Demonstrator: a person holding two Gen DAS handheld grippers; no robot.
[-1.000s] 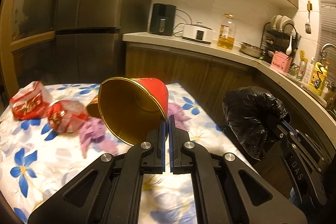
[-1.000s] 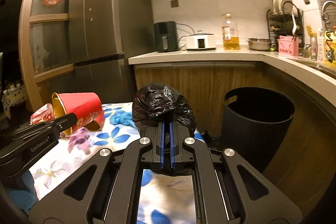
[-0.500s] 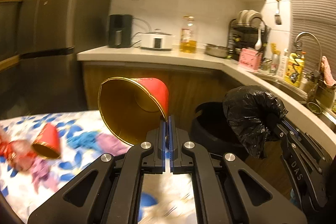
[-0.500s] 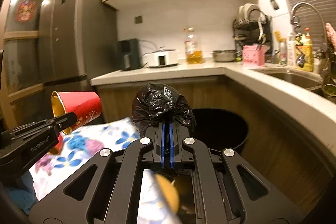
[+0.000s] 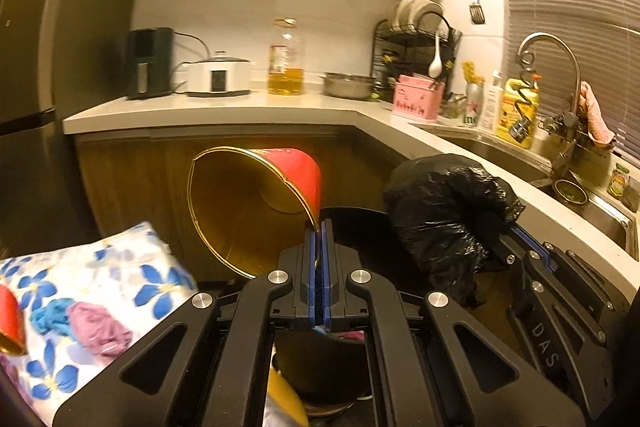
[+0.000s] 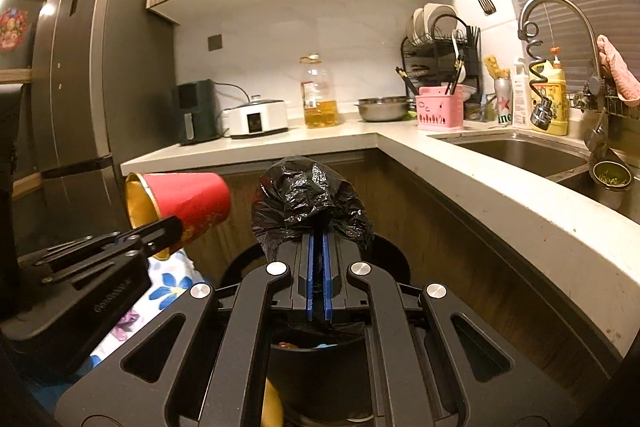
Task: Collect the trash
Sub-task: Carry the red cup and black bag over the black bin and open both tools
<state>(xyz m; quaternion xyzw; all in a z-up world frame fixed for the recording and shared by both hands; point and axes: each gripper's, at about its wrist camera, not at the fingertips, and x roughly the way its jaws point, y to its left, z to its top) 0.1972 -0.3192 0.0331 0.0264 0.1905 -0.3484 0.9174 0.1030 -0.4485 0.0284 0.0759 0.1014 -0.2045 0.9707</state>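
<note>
My left gripper (image 5: 318,227) is shut on the rim of a red paper cup (image 5: 256,203) with a gold inside, held tilted above the black trash bin (image 5: 360,227). The cup also shows in the right wrist view (image 6: 180,203). My right gripper (image 6: 319,239) is shut on a crumpled black plastic bag (image 6: 308,203), held over the same bin (image 6: 320,367). The bag shows at the right of the left wrist view (image 5: 448,215). The bin holds some trash.
The flowered table (image 5: 120,279) at left carries purple (image 5: 100,331) and blue scraps and another red cup (image 5: 8,319). A wooden counter (image 6: 480,187) wraps behind and right of the bin, with sink (image 6: 520,151), appliances and a fridge (image 6: 92,87).
Both grippers have swung right from over the table to above the bin, carrying the cup and the bag. The table has slid to the left edge of both views.
</note>
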